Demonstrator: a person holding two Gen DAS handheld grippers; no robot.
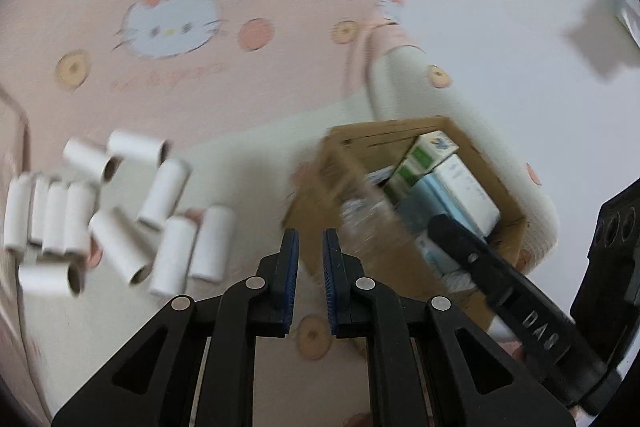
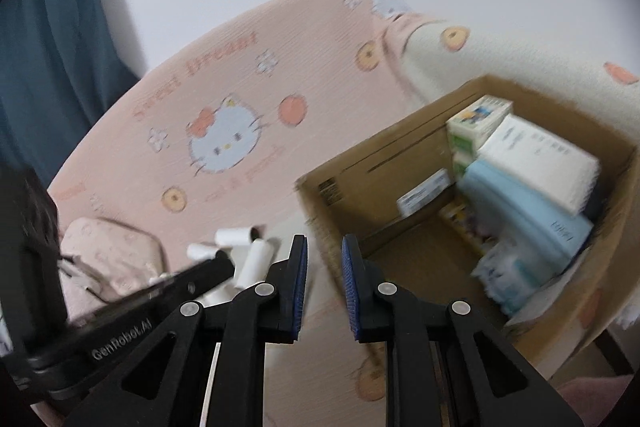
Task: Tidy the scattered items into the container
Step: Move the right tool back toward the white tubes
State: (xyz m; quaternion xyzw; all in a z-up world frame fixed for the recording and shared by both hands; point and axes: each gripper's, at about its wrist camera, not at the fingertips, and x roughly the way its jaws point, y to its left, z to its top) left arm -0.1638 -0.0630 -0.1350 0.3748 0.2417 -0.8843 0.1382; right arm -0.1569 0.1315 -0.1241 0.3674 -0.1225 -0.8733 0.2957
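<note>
In the left wrist view, the left tongs (image 1: 311,243) were seen nearly together, a narrow gap between the blue pads and nothing held in it. Just beyond them to the left, a heap of white cardboard tubes (image 1: 120,211) lay scattered on the pink cartoon-cat bedspread (image 1: 168,27). To the right, the open cardboard box (image 1: 404,203) stood on the bed, and the right tongs (image 1: 444,227) were seen reaching over its contents. A clear plastic item near the box's front wall was too blurred to be identified.

In the right wrist view, the right tongs (image 2: 325,255) were likewise almost shut and empty. The box (image 2: 472,187) interior was shown more fully there: a white carton (image 2: 540,163), a pale blue carton (image 2: 524,215) and a small green-and-white pack (image 2: 476,123) were stacked against its far side. Only a few tubes (image 2: 256,255) were visible there, partly hidden behind the left tongs (image 2: 224,265). A dark blue curtain (image 2: 52,39) was seen only in that view.
</note>
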